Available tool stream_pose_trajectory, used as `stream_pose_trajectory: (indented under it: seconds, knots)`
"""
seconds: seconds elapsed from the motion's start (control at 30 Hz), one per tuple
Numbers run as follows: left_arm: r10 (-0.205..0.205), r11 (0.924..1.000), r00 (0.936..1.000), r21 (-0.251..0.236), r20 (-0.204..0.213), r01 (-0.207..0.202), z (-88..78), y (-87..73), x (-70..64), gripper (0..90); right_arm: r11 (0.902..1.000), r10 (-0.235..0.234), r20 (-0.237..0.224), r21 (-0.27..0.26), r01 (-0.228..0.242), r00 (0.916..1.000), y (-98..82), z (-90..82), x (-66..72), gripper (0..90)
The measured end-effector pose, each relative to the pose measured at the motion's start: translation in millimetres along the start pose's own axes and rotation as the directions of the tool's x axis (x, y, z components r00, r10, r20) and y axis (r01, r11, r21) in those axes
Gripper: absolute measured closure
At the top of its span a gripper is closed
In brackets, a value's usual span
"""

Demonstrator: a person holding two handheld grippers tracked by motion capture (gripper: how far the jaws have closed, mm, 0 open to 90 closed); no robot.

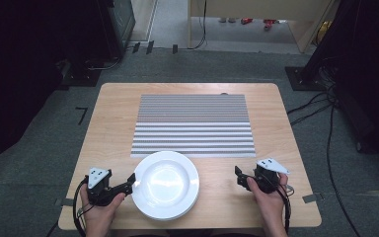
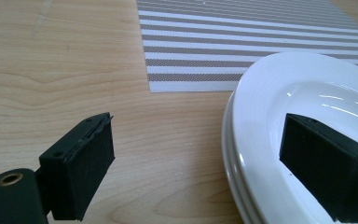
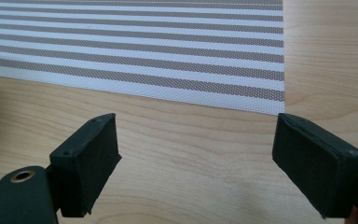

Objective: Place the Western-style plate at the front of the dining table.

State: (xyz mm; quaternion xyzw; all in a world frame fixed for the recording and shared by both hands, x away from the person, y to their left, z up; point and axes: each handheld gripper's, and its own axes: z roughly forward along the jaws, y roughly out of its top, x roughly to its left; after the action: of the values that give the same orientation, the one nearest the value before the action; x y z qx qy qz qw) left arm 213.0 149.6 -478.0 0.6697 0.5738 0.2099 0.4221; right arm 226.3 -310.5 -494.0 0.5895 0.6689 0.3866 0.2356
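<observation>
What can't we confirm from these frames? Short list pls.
- Plate count: the left gripper view shows stacked rims on the white plates, but the frame edge and the left gripper jaw cut them off.
- Contact: whether that jaw touches the plate surface or sits above it is unclear.
- Small dark thing at the placemat's far edge: too small in the high view.
- Right gripper: open over bare table.

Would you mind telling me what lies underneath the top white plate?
The left gripper view shows a second white rim stacked directly beneath the top white plate, both on the wooden table. How many plates lie below is hidden.
</observation>
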Motion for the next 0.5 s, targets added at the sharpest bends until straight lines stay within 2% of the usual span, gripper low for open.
stream_pose_trajectory:
  seconds: [0.4, 0.5]
  knots:
    - [0.003, 0.9998, 0.9991, 0.021, 0.042, -0.004, 5.6, -3.3, -12.7, 10.6, 1.0000, 0.002, -0.044, -0.008, -0.002, 0.9990, 2.2, 5.8, 19.0, 14.7]
    - [0.003, 0.9997, 0.9989, 0.026, 0.046, -0.004, 7.1, -4.1, -14.7, 13.3, 1.0000, 0.003, -0.052, -0.009, -0.004, 0.9986, 2.5, 6.7, 22.7, 14.7]
